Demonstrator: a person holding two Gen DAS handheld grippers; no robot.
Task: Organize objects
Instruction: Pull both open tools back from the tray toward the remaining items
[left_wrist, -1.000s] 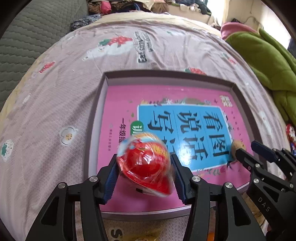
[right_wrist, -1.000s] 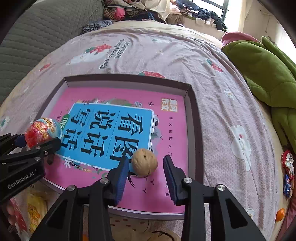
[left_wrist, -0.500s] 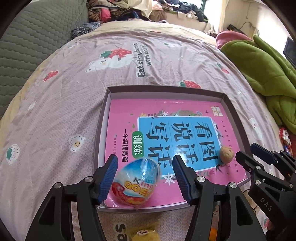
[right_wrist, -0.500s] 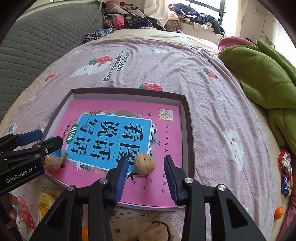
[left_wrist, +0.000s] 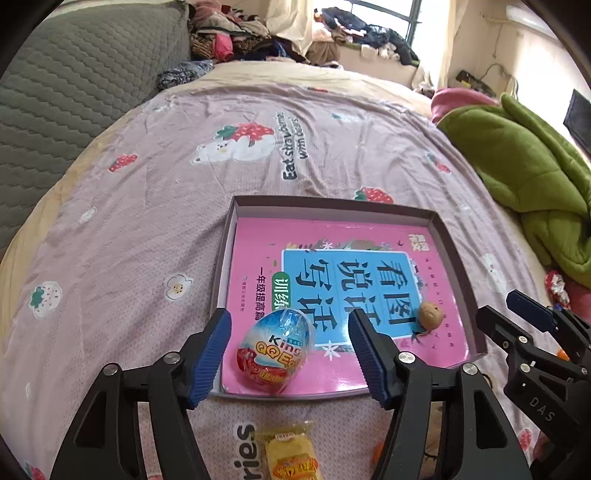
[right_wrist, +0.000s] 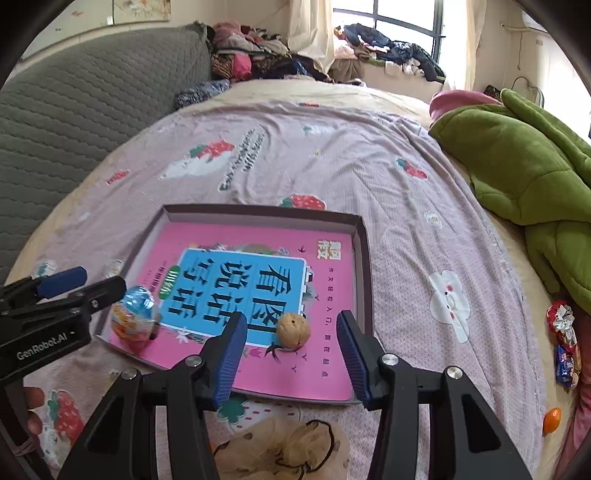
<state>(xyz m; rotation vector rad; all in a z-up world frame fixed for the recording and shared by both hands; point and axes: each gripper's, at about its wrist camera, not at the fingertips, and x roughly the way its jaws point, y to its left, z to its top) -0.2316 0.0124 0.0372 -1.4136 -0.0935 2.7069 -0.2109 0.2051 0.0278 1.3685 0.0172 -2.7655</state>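
Release check, both grippers. My left gripper (left_wrist: 290, 350) has just been opening; its jaws stand apart, the wrapped toy egg (left_wrist: 276, 349) between them but free of the pads, lying at the 7 o'clock corner of the pink book (left_wrist: 373, 236) inside the shallow tray (left_wrist: 328, 202). My right gripper (right_wrist: 291, 350) has likewise just been opening, jaws apart, the walnut (right_wrist: 293, 329) loose between them near the book's 5 o'clock edge.

Risks, as I judge them:
- Both items are round and rest on a glossy cover over soft bedding; any nudge to the tray or sag of the mattress could set them rolling.
- The egg lies close to the tray's near wall; a clipped pad on withdrawal could tip it out.
- More snacks wait on the bedsheet (left_wrist: 147, 229) at 6 o'clock, e.g. the yellow packet (left_wrist: 290, 452); reaching across risks knocking the tray.
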